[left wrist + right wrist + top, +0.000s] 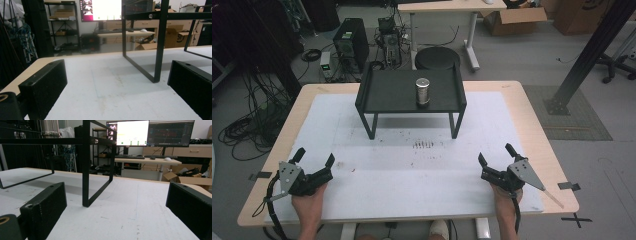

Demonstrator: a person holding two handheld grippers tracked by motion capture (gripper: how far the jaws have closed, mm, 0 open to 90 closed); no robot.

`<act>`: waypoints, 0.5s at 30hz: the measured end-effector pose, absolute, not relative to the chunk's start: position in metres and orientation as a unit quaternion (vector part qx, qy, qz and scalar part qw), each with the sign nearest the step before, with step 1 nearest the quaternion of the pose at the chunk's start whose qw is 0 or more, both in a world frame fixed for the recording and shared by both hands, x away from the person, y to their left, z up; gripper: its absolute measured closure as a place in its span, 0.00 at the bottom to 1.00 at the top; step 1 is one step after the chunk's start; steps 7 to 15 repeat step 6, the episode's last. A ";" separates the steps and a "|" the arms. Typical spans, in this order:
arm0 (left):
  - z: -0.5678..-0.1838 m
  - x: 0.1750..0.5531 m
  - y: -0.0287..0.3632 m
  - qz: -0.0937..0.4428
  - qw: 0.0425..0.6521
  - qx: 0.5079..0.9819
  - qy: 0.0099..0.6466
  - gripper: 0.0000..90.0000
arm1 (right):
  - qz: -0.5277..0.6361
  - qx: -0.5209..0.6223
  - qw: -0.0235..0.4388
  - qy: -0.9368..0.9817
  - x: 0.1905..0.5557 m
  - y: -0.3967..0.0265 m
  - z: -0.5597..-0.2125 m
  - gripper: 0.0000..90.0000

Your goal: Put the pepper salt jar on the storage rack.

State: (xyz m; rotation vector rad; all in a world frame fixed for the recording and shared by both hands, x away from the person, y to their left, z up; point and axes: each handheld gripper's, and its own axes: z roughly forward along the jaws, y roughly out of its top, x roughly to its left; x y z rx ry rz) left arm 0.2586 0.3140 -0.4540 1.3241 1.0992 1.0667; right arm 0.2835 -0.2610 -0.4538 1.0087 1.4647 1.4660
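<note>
Left gripper (315,158): held in the person's left hand (308,197) at the near left of the high view, jaws spread wide with nothing between them, pointing forward and slightly inward. Right gripper (496,152): held in the right hand (506,192) at the near right, jaws likewise spread wide and empty, pointing forward. Both forearms enter from the bottom edge, well apart, roughly level with each other.

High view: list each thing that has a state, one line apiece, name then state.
Left gripper: open, empty, low over the mat.
Right gripper: open, empty, low over the mat.
Metal canister: upright on the shelf, untouched.
Black shelf: standing level on the table.
</note>
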 end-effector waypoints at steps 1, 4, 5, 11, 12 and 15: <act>-0.454 0.259 0.314 0.446 0.530 0.555 0.461 0.03 | 0.581 0.400 0.406 0.581 0.283 -0.261 -0.454 0.03; -0.454 0.258 0.314 0.447 0.531 0.553 0.461 0.02 | 0.582 0.400 0.406 0.580 0.283 -0.261 -0.454 0.02; -0.454 0.258 0.314 0.447 0.531 0.553 0.461 0.02 | 0.582 0.399 0.407 0.580 0.283 -0.261 -0.454 0.02; -0.454 0.258 0.314 0.447 0.532 0.552 0.461 0.02 | 0.582 0.399 0.407 0.580 0.283 -0.261 -0.454 0.02; -0.454 0.258 0.314 0.447 0.532 0.552 0.461 0.02 | 0.582 0.399 0.407 0.580 0.283 -0.261 -0.454 0.02; -0.454 0.258 0.314 0.447 0.532 0.552 0.461 0.02 | 0.582 0.399 0.407 0.580 0.283 -0.261 -0.454 0.02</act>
